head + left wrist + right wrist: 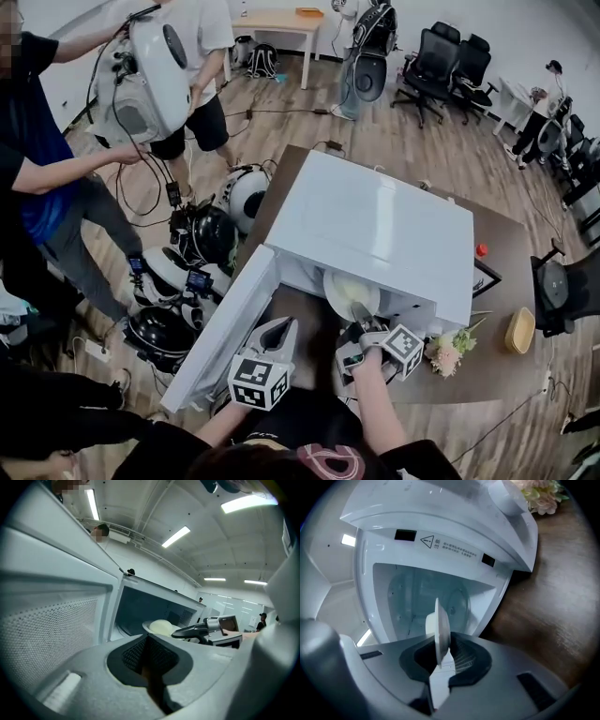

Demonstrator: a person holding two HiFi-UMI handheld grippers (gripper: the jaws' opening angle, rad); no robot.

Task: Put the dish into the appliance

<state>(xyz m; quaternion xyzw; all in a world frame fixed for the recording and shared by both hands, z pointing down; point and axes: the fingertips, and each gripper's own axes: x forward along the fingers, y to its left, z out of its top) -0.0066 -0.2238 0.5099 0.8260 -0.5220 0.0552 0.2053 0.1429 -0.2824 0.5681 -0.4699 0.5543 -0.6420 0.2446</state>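
A white microwave (375,225) stands on the brown table (506,281) with its door (225,323) swung open to the left. My right gripper (361,314) is shut on the rim of a white dish (349,292), which it holds at the mouth of the cavity. In the right gripper view the dish (442,625) stands edge-on between the pads, facing the cavity (417,597) and its glass turntable (457,603). My left gripper (278,330) hangs shut and empty just inside the open door. In the left gripper view, the dish (161,626) and the right gripper (180,632) show ahead.
Pink flowers (448,352) and a tan bowl (519,330) lie on the table right of the microwave, with a small red thing (482,249) behind. People stand at the left beside helmets and gear (202,234) on the floor. Office chairs (441,66) stand far back.
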